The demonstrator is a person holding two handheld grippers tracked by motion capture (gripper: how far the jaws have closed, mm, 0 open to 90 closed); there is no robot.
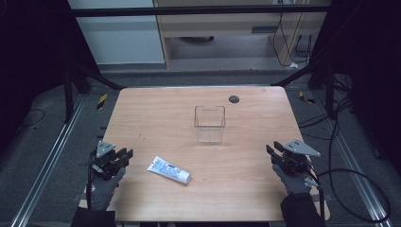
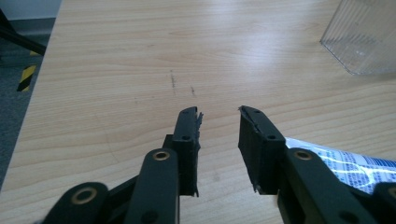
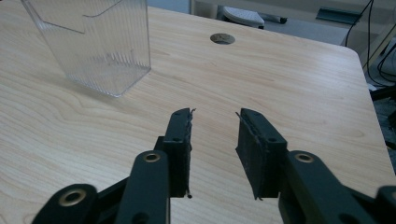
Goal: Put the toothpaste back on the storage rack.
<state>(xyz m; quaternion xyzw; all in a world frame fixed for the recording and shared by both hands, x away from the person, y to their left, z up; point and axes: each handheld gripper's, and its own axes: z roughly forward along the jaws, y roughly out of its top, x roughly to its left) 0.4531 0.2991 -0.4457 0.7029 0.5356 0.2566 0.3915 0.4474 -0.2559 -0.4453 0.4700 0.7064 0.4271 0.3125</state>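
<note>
resting at the two near corners of the wooden table (image 1: 246,142), both grippers look parked before any work begins. the left gripper (image 1: 124,157) has its jaws parted and holds nothing; the right gripper (image 1: 273,152) is the same. a soft white tube (image 1: 169,170) with blue print lies flat just beside the left one. the clear, hard plastic box (image 1: 209,124) stands upright in the middle, open on top, probably to receive the tube.

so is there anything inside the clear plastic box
The clear rectangular plastic box looks empty: the wooden table shows through its walls. The white printed tube lies outside it, nearer the left gripper.
</note>
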